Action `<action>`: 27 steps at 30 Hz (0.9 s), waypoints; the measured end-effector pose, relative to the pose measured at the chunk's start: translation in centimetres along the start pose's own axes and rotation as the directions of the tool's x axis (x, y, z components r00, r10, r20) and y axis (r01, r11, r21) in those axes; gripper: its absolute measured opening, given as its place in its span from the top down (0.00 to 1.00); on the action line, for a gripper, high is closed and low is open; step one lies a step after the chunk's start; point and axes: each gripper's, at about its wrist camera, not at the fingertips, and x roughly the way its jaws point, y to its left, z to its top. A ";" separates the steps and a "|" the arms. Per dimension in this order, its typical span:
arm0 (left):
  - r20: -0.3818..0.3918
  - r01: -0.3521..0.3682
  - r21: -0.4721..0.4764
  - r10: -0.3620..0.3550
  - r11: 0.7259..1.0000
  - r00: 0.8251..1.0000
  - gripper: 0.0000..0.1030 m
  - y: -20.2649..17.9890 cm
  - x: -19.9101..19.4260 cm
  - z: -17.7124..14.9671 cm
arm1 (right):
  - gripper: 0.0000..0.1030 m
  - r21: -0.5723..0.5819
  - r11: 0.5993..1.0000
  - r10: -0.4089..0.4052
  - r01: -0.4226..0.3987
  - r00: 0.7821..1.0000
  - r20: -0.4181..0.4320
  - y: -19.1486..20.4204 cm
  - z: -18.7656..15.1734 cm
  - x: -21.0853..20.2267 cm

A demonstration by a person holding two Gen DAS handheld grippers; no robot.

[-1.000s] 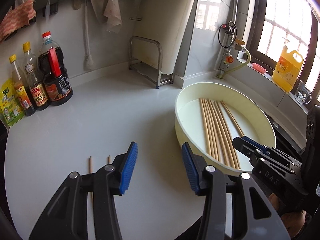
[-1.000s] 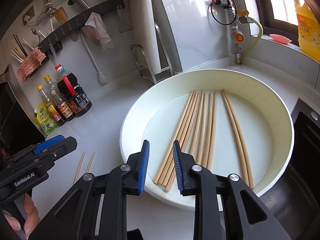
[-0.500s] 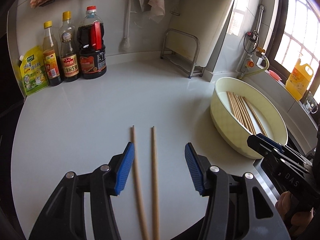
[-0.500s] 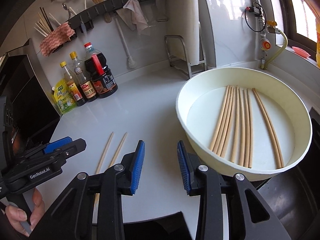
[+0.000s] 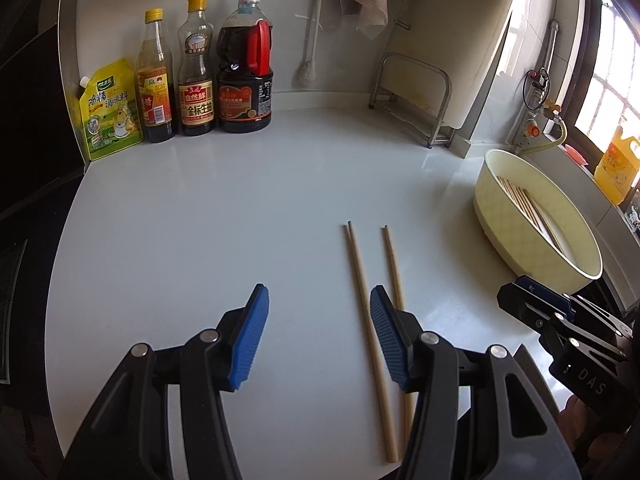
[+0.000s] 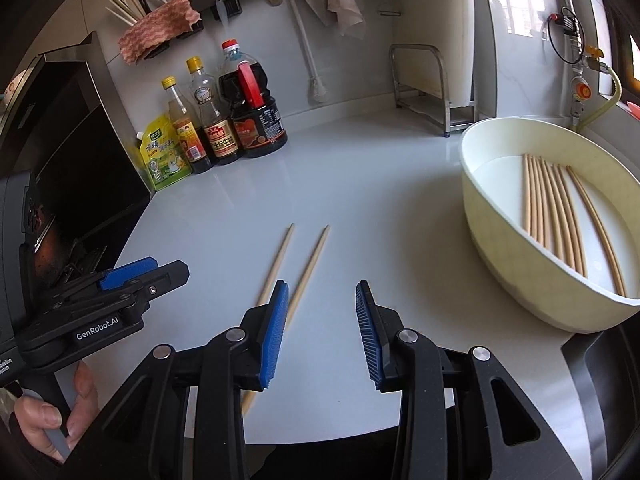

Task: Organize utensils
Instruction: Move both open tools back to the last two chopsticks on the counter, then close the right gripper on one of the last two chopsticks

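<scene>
Item one, the loose pair of chopsticks (image 5: 370,304): two bare wooden sticks lying flat and near parallel on the white counter (image 5: 224,216), apart from each other, well to the near-left of the cream basin (image 6: 516,248). Item two, the basin: it stands at the counter's right edge and holds a row of further chopsticks (image 6: 554,216) laid side by side on its floor. Item three, my left gripper (image 5: 318,334): fingers spread wide, holding nothing, hovering low over the counter on the side of the pair away from the basin, with its right pad (image 5: 386,338) over the lower part of the stick nearer the basin; whether it touches, I cannot tell. Item four, my right gripper (image 6: 322,334): fingers moderately apart, empty, between the pair and the basin, its left pad (image 6: 274,336) overlapping the sticks in view. Item five, far from the basin against the back wall: three sauce bottles (image 5: 204,72) and a yellow pouch (image 5: 108,110). Step in hand, as I judge it: collecting the stray pair. The next move calls for shifting my left gripper toward the basin until both sticks lie between the pads, lowering to the counter, and closing evenly so neither stick rolls away.
</scene>
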 end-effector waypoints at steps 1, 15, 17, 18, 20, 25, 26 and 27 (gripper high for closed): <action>-0.004 -0.008 0.000 0.008 1.000 1.000 0.49 0.3 0.1 -0.1 | 0.67 -0.005 1.000 0.007 -0.007 1.000 -0.008 0.4 -0.2 0.4; -0.055 -0.037 -0.037 0.035 0.999 0.998 0.46 2.5 1.7 -1.5 | 0.67 0.008 1.000 0.014 -0.013 0.990 -0.140 1.9 -2.6 5.1; -0.065 -0.034 -0.034 0.031 0.999 0.997 0.46 2.3 2.0 -1.6 | 0.67 -0.004 1.000 -0.003 0.002 0.989 -0.150 2.2 -2.8 5.4; -0.066 -0.035 -0.031 0.033 0.999 0.997 0.46 2.3 2.0 -1.5 | 0.67 -0.013 1.000 -0.012 0.011 0.988 -0.154 2.4 -2.9 5.6; -0.063 -0.036 -0.029 0.034 0.999 0.997 0.46 2.3 2.0 -1.4 | 0.67 -0.016 1.000 -0.021 0.019 0.987 -0.157 2.5 -3.1 6.0; -0.070 -0.040 -0.033 0.038 0.999 0.997 0.45 2.4 2.4 -1.4 | 0.67 -0.045 0.998 -0.054 0.047 0.988 -0.148 3.2 -3.3 6.6; -0.074 -0.042 -0.033 0.039 0.999 0.997 0.45 2.4 2.5 -1.4 | 0.67 -0.058 0.997 -0.063 0.055 0.987 -0.146 3.4 -3.4 6.6; -0.076 -0.042 -0.033 0.040 0.999 0.996 0.45 2.4 2.6 -1.5 | 0.67 -0.075 0.995 -0.074 0.064 0.987 -0.143 3.7 -3.5 6.7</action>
